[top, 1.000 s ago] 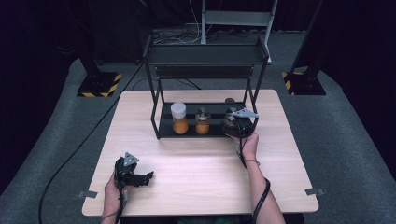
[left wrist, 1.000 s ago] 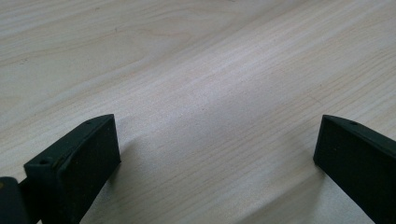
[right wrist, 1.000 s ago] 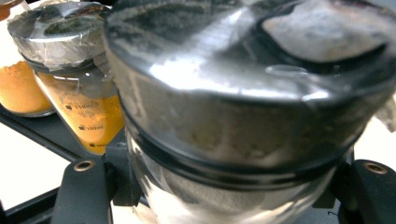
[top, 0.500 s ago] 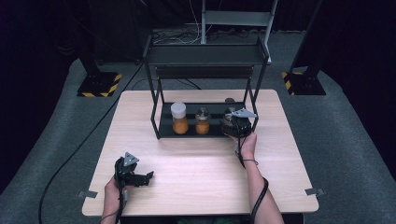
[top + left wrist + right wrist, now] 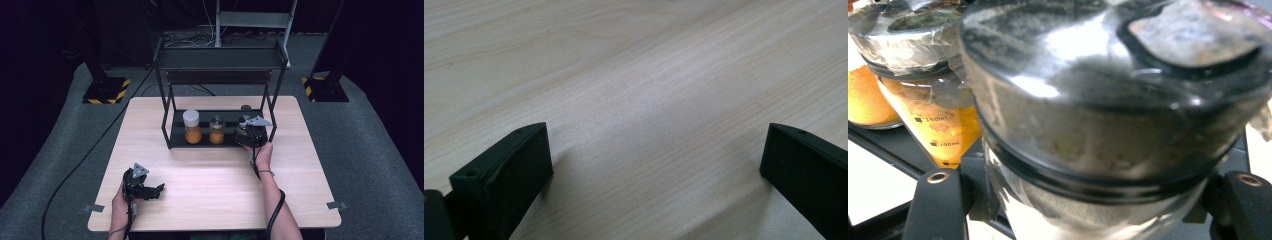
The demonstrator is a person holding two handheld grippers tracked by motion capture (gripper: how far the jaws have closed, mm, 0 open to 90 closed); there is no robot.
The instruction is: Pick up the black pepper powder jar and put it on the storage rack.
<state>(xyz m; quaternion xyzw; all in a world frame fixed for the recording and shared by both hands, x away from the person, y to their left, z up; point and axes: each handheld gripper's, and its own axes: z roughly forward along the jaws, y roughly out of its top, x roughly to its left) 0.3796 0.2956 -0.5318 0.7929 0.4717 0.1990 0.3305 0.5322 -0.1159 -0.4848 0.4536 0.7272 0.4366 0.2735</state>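
The right gripper (image 5: 252, 131) sits right of centre in the high view, at the right end of the rack's (image 5: 176, 135) lower shelf, and its jaws are clamped on a jar (image 5: 1098, 130) with a shiny metal lid. In the right gripper view the jar stands upright between the two black jaws, one at the lower left and one at the lower right, so close to the lens that it spans most of the frame. Its long axis runs straight up, across the line of the jaws.

Two orange jars (image 5: 217, 131) stand to its left on the same shelf, the nearer one just beside it. The rack's right post (image 5: 272, 117) stands just to its right. My judgement is that any move of the gripped jar turns on that narrow slot between neighbour and post.

The left gripper (image 5: 145, 189) rests at the lower left of the high view, well apart from the rack, its jaws spread wide over bare table (image 5: 649, 75) and holding nothing.
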